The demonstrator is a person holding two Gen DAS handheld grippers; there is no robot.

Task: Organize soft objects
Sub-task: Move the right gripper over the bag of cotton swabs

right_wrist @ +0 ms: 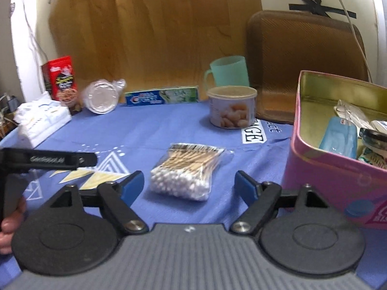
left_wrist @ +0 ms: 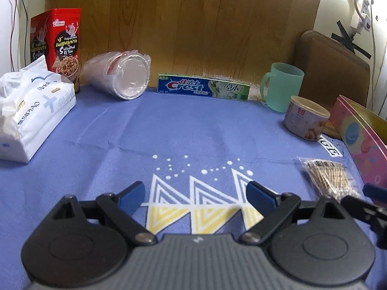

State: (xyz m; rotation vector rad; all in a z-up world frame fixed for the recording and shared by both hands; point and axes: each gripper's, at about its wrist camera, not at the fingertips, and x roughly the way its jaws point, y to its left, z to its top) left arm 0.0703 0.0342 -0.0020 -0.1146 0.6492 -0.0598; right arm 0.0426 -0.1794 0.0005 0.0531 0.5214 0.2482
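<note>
A clear bag of cotton swabs (right_wrist: pixel 187 171) lies on the blue cloth just ahead of my right gripper (right_wrist: pixel 189 188), which is open and empty. The bag also shows in the left wrist view (left_wrist: pixel 326 177) at the right. A pink tin box (right_wrist: pixel 321 169) with several small items inside stands right of the swabs; its wall shows in the left wrist view (left_wrist: pixel 360 133). A white tissue pack (left_wrist: pixel 31 111) lies at the far left, also in the right wrist view (right_wrist: pixel 41 120). My left gripper (left_wrist: pixel 196 195) is open and empty above the cloth's triangle print.
Along the back stand a red snack box (left_wrist: pixel 61 46), a plastic-wrapped stack of cups (left_wrist: pixel 121 75) on its side, a Crest toothpaste box (left_wrist: pixel 203 87), a green mug (left_wrist: pixel 283 87) and a can (left_wrist: pixel 307 118). A brown cushion (right_wrist: pixel 302 67) leans behind.
</note>
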